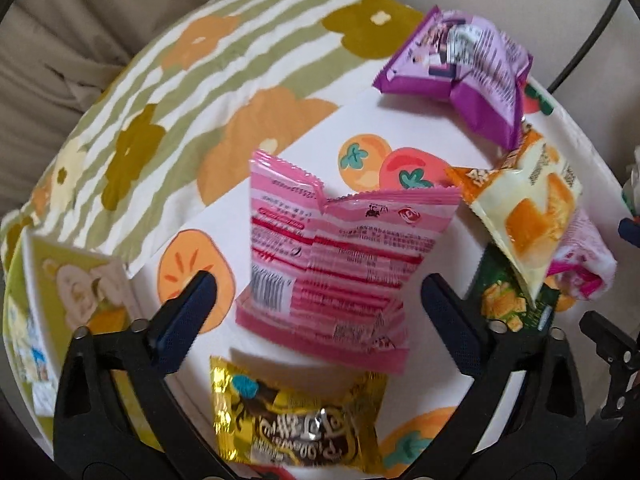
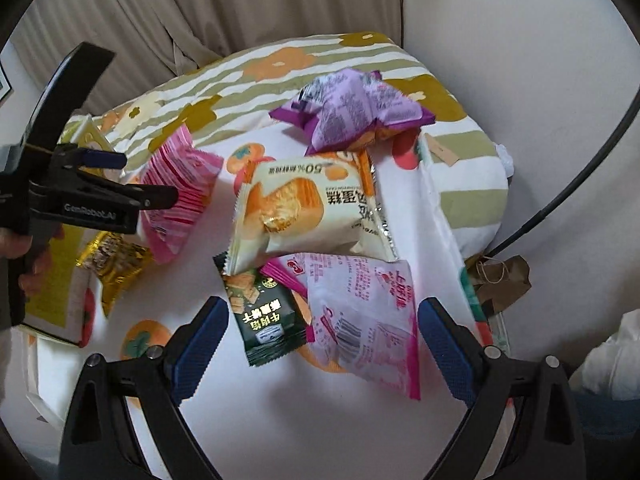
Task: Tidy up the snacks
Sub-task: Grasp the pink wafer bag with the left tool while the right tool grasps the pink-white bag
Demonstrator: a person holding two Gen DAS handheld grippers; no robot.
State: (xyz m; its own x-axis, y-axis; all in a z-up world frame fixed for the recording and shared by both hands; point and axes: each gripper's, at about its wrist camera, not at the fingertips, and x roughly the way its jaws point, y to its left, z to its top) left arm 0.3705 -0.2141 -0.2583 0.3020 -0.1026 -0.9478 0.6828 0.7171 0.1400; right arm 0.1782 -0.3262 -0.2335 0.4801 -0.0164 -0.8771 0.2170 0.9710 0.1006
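1. While both tools point steeply down over the white fruit-print cloth (image 1: 360, 120), the left gripper (image 1: 320, 312) stands released, jaws wide, with the pink striped packet (image 1: 332, 264) between the fingers but untouched.
2. At 6 o'clock of that packet lies the gold packet (image 1: 296, 416); at 1 o'clock, the purple packet (image 1: 460, 76).
3. Right gripper (image 2: 320, 344): released; the dark green packet (image 2: 264, 316) and the white-and-pink packet (image 2: 360, 316) lie between its fingers, apparently not pressed.
4. The cream cake packet (image 2: 308, 212) overlaps both, at 12 o'clock.
5. A hand (image 2: 24, 248) grips the left tool at 9 o'clock.
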